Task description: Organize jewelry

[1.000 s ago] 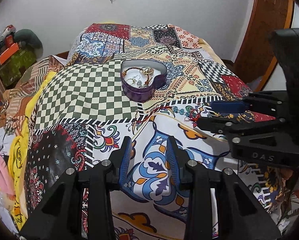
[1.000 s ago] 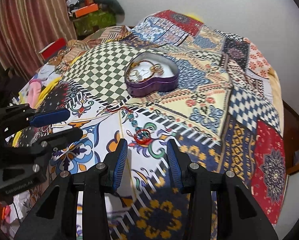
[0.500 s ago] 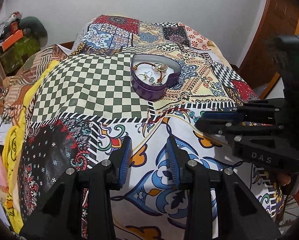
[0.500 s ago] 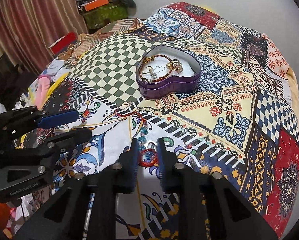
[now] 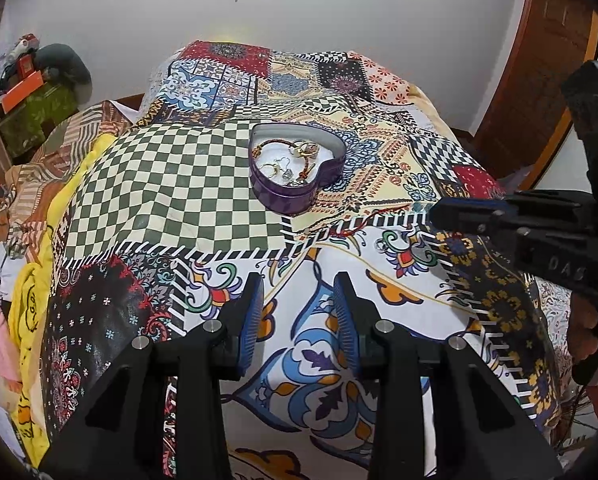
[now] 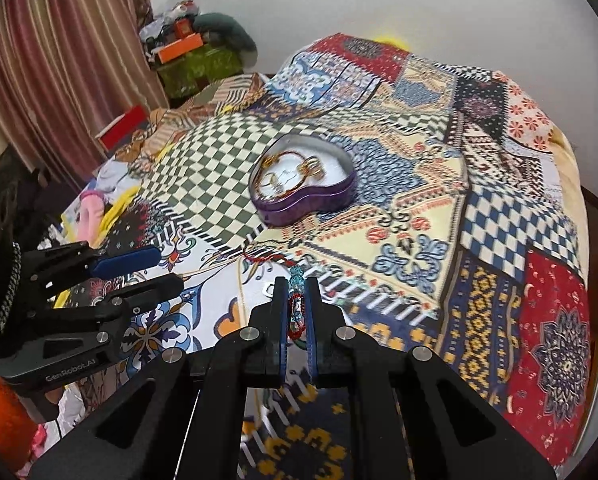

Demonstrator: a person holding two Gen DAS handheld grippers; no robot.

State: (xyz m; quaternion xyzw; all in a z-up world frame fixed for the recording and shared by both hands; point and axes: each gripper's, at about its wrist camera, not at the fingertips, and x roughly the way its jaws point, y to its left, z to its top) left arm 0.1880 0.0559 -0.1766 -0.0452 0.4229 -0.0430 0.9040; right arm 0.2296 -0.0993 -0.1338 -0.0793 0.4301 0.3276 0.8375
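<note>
Your right claw [image 6: 296, 312] is nearly closed, its two blue-padded fingers [image 6: 283, 320] pinching a small red beaded bracelet [image 6: 296, 316] with a few pale blue beads poking out past the tips. The bracelet sits upright between the pads, just above the patchwork bedspread [image 6: 479, 240]. Straight ahead of that claw, well apart from it, lies the purple heart-shaped tin [image 6: 303, 190], lid off, with gold rings and bangles resting on its white lining. A red thread [image 6: 267, 258] lies on the cloth between the claw tips and the tin, a little to the left. Your left claw [image 5: 297, 312] is wide open and holds nothing; its fingers hover over the blue and white flower print. From it, the tin [image 5: 295, 168] is ahead and about centred, and a small silver ring [image 5: 380, 244] lies on the cloth ahead and slightly right, near the tips of the right claw [image 5: 435, 214]. In the left view the right claw comes in from the right edge with its jaws close together.
</note>
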